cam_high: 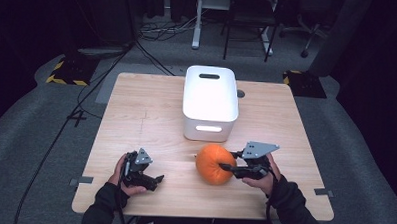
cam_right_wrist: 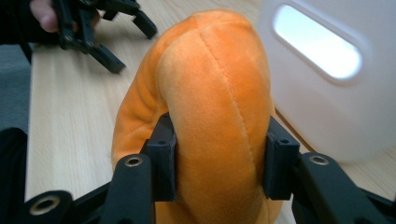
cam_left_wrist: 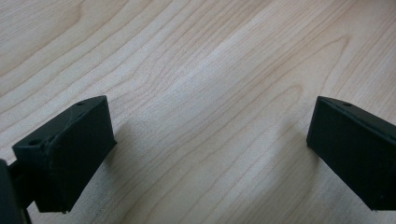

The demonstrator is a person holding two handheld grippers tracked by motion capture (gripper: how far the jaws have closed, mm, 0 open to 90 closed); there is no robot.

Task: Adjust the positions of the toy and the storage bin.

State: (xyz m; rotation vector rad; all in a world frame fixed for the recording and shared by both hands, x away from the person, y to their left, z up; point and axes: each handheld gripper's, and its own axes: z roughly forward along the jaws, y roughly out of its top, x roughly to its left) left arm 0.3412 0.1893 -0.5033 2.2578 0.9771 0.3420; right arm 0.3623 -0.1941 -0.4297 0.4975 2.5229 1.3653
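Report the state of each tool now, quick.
Left tool: open, nothing between its jaws, over bare table.
Right tool: shut on the orange plush pumpkin.

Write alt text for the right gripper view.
The right claw pinches a soft orange plush pumpkin between its black jaws, over a light wooden table. A white bin with a handle slot stands just beyond, and the left claw is farther off.

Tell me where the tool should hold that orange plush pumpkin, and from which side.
Grip across one soft lobe of the plush pumpkin, coming level from its right side, as the right tool does now: the plush dents between the pads, and the white bin blocks the far side.
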